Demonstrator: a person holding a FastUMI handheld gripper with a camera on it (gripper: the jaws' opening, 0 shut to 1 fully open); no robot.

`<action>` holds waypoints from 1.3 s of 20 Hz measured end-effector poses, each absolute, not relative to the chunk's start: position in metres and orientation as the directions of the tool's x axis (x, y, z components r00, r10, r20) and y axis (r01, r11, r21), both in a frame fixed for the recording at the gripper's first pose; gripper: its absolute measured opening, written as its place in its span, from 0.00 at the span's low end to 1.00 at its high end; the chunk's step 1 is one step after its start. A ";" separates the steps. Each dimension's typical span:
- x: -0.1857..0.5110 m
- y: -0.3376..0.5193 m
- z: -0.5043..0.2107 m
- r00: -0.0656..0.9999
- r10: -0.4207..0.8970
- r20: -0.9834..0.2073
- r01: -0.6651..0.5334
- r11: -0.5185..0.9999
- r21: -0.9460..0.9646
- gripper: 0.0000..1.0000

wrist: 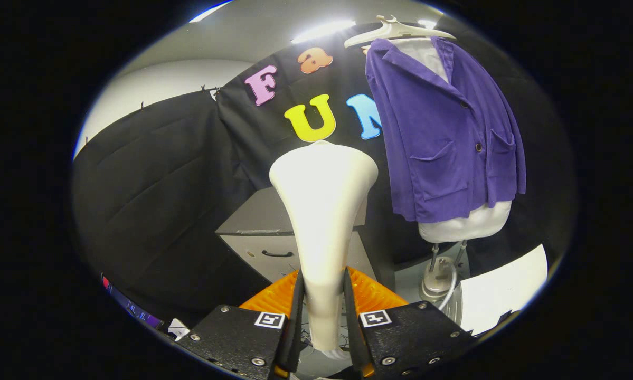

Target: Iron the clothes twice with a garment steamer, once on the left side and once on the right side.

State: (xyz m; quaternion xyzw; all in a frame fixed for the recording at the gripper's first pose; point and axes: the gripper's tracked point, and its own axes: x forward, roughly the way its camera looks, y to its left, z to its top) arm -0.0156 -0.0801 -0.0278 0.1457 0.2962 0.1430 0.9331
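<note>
Claw closed down to a narrow gap, both fingers pressing on the slim handle of one white garment steamer, held upright between them; the handle runs down past the fingertips, the wide flared head rises above and ahead of the fingers. Just beyond the fingers, behind the steamer's handle, one grey cabinet with a dark drawer pull on its front and a strip of tape along the top edge. Beyond and to the right of the steamer, one purple jacket, corduroy-looking, two patch pockets, dark buttons, worn over a white mannequin torso whose lower end shows under the hem; jacket well apart from the steamer head, not touching. One white hanger at the jacket's collar, up top. Under the torso thin metal rods go down to one metal stand base with a hose curling beside it. A white sheet lies right of the base. Black cloth wall behind it all
</note>
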 end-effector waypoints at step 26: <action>0.241 -0.216 0.147 0.976 0.051 -0.210 0.015 0.953 0.303 0.37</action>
